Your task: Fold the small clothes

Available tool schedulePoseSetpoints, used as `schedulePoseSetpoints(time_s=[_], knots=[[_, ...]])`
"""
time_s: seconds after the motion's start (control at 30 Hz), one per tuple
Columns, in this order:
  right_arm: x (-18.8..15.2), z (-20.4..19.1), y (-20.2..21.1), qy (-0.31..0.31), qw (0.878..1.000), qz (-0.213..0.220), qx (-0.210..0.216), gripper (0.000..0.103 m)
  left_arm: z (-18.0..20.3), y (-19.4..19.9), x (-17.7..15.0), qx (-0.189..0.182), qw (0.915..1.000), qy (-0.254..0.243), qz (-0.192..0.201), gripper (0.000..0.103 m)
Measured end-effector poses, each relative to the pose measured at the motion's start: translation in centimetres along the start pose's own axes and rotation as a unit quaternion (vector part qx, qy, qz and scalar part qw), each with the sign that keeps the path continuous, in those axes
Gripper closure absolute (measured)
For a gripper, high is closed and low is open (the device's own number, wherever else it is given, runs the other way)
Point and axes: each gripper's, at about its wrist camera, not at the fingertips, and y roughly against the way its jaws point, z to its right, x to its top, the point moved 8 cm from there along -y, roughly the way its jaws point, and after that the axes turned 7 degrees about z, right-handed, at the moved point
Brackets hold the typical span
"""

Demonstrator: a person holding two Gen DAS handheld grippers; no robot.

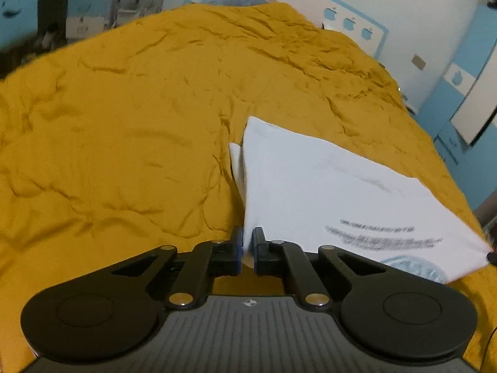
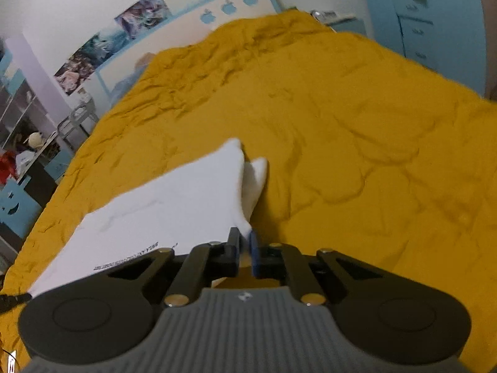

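A home bedroom: a bed (image 1: 124, 124) under a mustard quilt, posters (image 2: 108, 40) on the wall beyond it, blue cabinets (image 2: 419, 31) alongside.

The white T-shirt (image 1: 326, 192) is thin, smooth matt cloth with dark printed lettering, blurred. The mustard bedspread (image 1: 130, 130) is soft matt fabric, rumpled and creased all over. The left hand-held gripper (image 1: 247, 250) is matt black plastic with shiny metal pivot pins and a ribbed grey body; the right hand-held gripper (image 2: 245, 250) has the same finish, with blue finger pads (image 2: 255, 256).
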Motion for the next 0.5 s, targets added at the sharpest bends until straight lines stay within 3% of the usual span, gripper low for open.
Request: schedulePoseSetpoints(time_s=[0.1, 0.27, 0.5], knots=[[-0.9, 0.7, 0.3, 0.018, 0.999, -0.015, -0.021, 0.103, -0.4, -1.5, -1.6, 0.019, 0.9993, -0.015, -0.028, 0.097], [-5.7, 4.0, -2.2, 0.002, 0.996, -0.066, -0.058, 0.103, -1.8, -5.1, -5.1, 0.047, 0.9969, -0.006, -0.062, 0.097], [-6.5, 4.6, -4.0, 0.019, 0.995, -0.076, -0.066, 0.103, -1.0, -6.4, -5.2, 0.074, 0.9924, -0.047, -0.087, 0.093]])
